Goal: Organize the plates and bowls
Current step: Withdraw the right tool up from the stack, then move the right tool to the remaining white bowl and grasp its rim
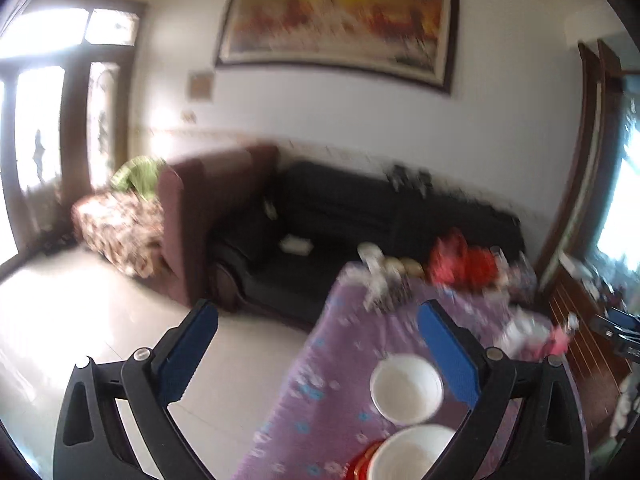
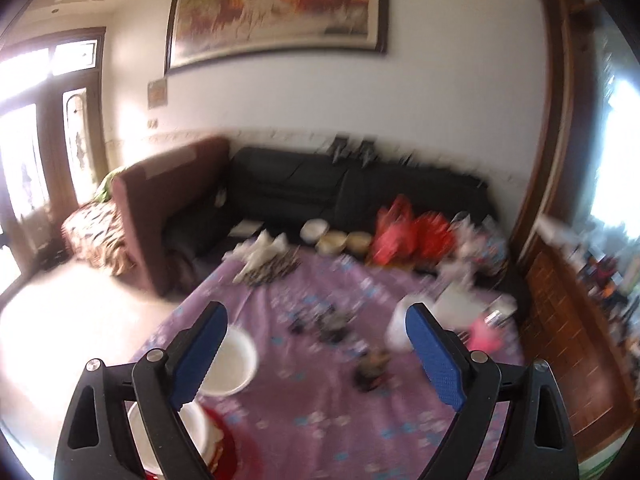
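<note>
Two white bowls stand on the purple flowered tablecloth (image 1: 320, 380). In the left wrist view the farther bowl (image 1: 406, 388) sits just left of the right finger, and the nearer bowl (image 1: 412, 454) rests on a red plate (image 1: 360, 464) at the bottom edge. My left gripper (image 1: 316, 320) is open and empty, raised above the table's left edge. In the right wrist view the farther bowl (image 2: 232, 360) and the nearer bowl (image 2: 192, 432) on the red plate (image 2: 224, 440) lie behind the left finger. My right gripper (image 2: 316, 320) is open with nothing between its fingers.
More bowls (image 2: 336, 240), red bags (image 2: 412, 232), a white container (image 2: 400, 320), small dark items (image 2: 372, 368) and clutter fill the table's far and right parts. A black sofa (image 2: 320, 184) and a brown armchair (image 2: 160, 200) stand behind. A wooden cabinet (image 2: 560, 300) is at right.
</note>
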Motion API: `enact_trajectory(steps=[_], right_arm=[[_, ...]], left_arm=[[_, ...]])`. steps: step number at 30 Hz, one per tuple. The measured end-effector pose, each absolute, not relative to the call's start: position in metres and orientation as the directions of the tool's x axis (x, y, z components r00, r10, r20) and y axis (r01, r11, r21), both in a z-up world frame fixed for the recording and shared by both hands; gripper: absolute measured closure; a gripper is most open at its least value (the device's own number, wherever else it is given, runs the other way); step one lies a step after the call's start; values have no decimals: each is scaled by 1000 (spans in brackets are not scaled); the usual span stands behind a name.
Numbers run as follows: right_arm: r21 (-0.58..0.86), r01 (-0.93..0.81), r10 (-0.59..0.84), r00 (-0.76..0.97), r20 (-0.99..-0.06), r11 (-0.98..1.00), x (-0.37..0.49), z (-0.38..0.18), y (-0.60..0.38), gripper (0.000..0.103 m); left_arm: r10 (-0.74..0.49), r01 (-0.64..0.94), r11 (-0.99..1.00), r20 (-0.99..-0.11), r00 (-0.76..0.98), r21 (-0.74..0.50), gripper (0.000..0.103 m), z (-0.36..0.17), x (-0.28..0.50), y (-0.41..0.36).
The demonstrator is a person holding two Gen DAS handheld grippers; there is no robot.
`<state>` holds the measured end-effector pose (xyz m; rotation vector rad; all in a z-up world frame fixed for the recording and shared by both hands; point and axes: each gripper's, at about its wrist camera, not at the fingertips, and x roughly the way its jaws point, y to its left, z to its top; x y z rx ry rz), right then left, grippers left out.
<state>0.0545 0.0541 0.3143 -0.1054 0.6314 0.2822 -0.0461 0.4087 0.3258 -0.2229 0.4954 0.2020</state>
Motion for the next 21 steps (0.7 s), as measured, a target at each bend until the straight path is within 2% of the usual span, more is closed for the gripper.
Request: enact_trajectory(steps=[3,8,11,16,21], right_arm=[[50,-325,271,684,-678,945,94,260,73,10],[146,-363,334,534,-777,920,149,177,97,22],[187,-366,355,472,-807,911,171,138,109,26],[237,-373,385,397,-833,897,196,91,129,27],[257,-389,400,351,-847,885,208,62,143,27]], left_arm=[[62,-178,974,-599,798,-138,3,264,14,391],[-39,-122,979,-732,680,-165,7,178,90,382],[-94,-110,972,-775,625,-207,10,144,119,384],[-157,-99,964,-831,534,-246,26,94,159,384],[-189,-86,961,-850,492,-264,27,63,173,383]])
